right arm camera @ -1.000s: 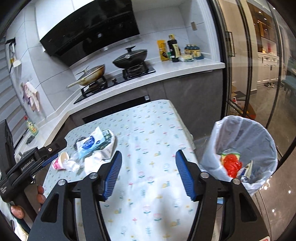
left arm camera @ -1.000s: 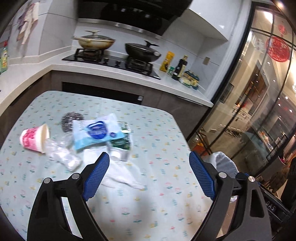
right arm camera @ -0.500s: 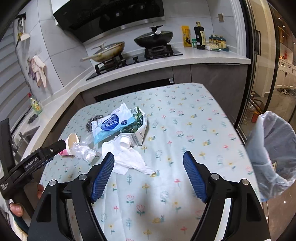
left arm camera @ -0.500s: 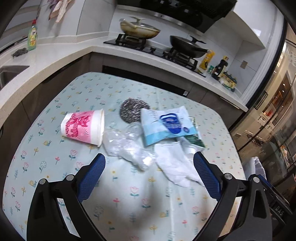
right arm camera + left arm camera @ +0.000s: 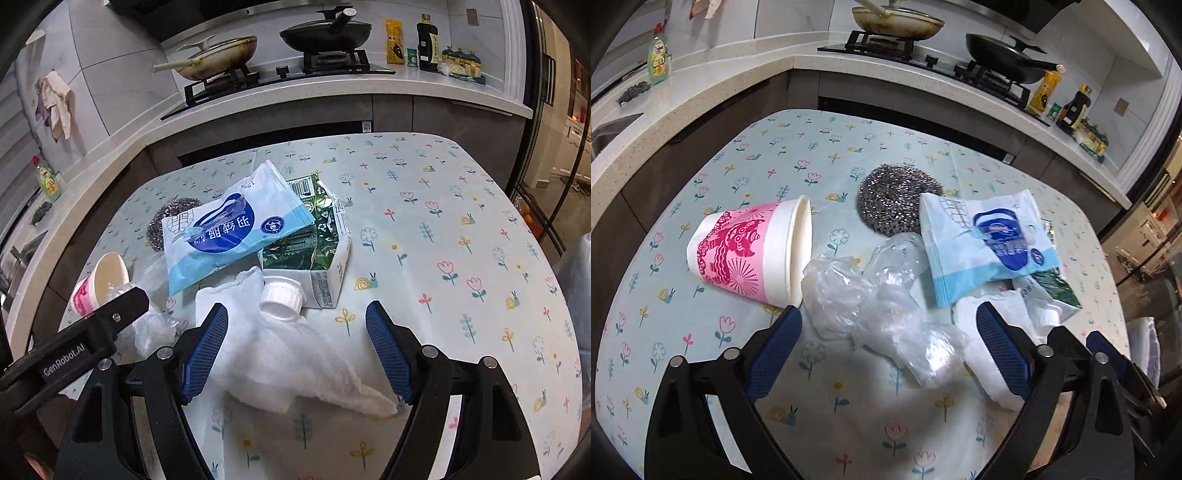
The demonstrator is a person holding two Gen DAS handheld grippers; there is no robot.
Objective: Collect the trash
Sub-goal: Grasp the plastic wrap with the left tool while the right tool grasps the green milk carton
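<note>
Both claws hang wide open over the heap of trash, neither holding anything. The left gripper [image 5: 886, 343] straddles the crumpled plastic film [image 5: 882, 306], with the pink cup [image 5: 750, 251] lying on its side just beside its left finger. The right gripper [image 5: 295, 354] brackets the white tissue [image 5: 280, 350], and the milk carton [image 5: 314, 247] with its white cap [image 5: 280, 295] sits right past the tips.

The trouble I'd expect is overlap. The film is thin and slippery, so the pads may pinch only a fold and let it slide out. The tissue runs under the blue pouch [image 5: 229, 225] and touches the carton, so a lift could drag those along or tear the paper. The left finger could also nudge the cup rolling toward the table [image 5: 820, 398] edge. The scourer [image 5: 894, 203] lies behind, untouched.
</note>
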